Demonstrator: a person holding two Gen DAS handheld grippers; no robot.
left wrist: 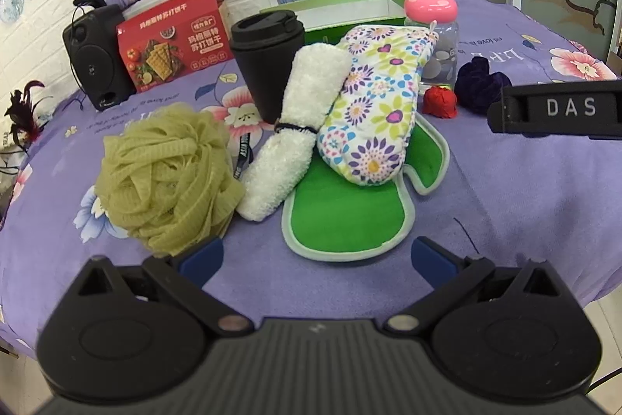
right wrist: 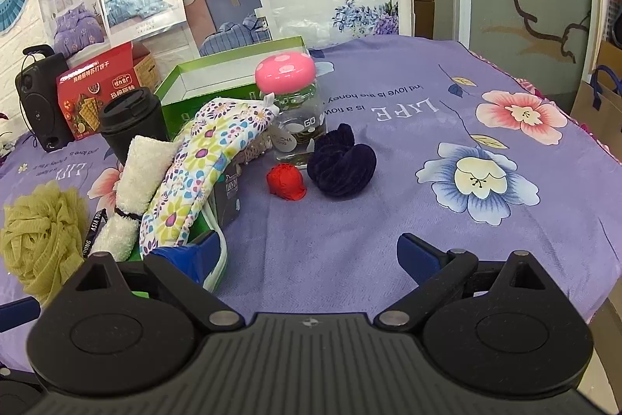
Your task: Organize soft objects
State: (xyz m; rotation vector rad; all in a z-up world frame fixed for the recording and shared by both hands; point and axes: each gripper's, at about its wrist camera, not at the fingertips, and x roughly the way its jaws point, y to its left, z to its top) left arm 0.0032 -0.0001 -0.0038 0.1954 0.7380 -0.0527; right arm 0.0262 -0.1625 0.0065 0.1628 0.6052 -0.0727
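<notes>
An olive mesh bath puff [left wrist: 167, 177] [right wrist: 42, 236] lies on the purple flowered cloth, left of a rolled white towel [left wrist: 293, 131] [right wrist: 134, 181] bound by a dark band. A floral oven mitt [left wrist: 375, 104] [right wrist: 198, 174] rests on a green mitt [left wrist: 346, 212]. Further right lie a small red soft item [left wrist: 439, 102] [right wrist: 286, 181] and a dark purple scrunchie [left wrist: 480, 84] [right wrist: 342, 164]. My left gripper [left wrist: 317, 253] is open, just short of the green mitt and the puff. My right gripper [right wrist: 307, 253] is open over bare cloth, its left finger beside the mitts.
Behind the soft items stand a black lidded cup [left wrist: 268, 65] [right wrist: 132, 125], a red cracker box [left wrist: 175, 45], a black speaker [left wrist: 97, 57], an open green box [right wrist: 233, 84] and a glass jar with a pink mushroom lid [right wrist: 289, 104]. Posters cover the wall.
</notes>
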